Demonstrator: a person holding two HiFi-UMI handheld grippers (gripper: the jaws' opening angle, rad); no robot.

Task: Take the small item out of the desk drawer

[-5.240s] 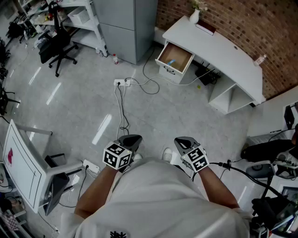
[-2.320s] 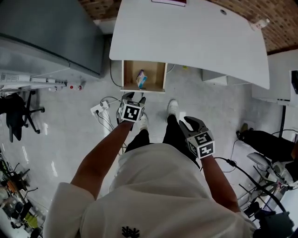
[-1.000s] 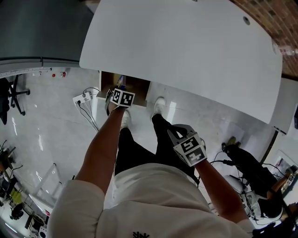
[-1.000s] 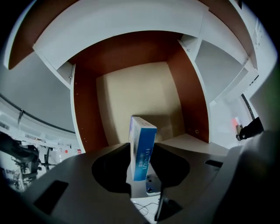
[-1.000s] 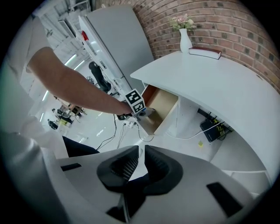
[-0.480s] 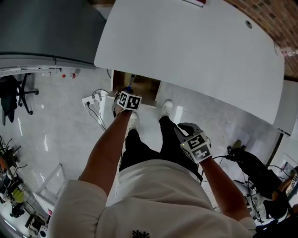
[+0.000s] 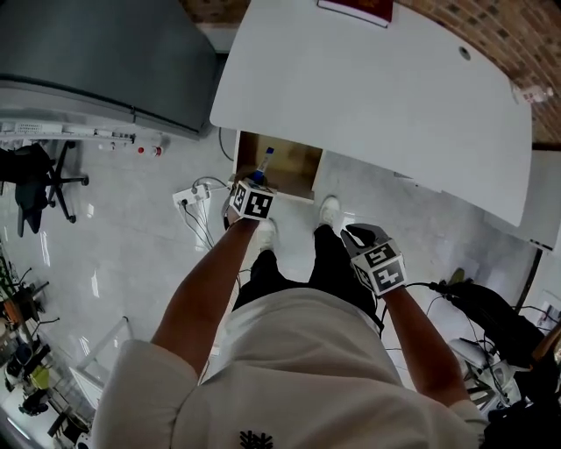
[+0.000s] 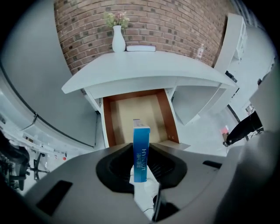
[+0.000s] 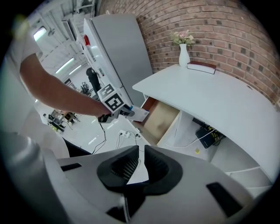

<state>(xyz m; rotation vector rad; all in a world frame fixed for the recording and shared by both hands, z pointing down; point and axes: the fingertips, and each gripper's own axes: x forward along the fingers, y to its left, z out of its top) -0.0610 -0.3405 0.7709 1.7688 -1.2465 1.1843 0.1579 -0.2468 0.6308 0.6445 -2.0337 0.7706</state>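
Observation:
A small blue-and-white box [image 8: 141, 144] stands upright between the pads of my left gripper [image 8: 141, 161], which is shut on it. In the head view the left gripper [image 7: 256, 181] holds the box [image 7: 263, 163] over the front edge of the open wooden drawer [image 7: 296, 167] under the white desk [image 7: 377, 79]. The drawer [image 8: 131, 111] behind the box looks bare. My right gripper [image 7: 362, 234] hangs by the person's right leg, well back from the desk. Its jaws [image 9: 141, 151] stand together with nothing between them. The right gripper view shows the held box [image 9: 139, 113] beside the drawer [image 9: 162, 118].
A grey cabinet [image 7: 105, 44] stands left of the desk. A power strip with cables [image 7: 197, 197] lies on the floor by the drawer. An office chair [image 7: 35, 171] is at far left. A vase [image 8: 118, 39], a book [image 7: 355, 9] and a bottle [image 7: 529, 90] are on the desk.
The left gripper has closed on the box inside the drawer and drawn back with it to the drawer's front edge. The right gripper has stayed by the leg.

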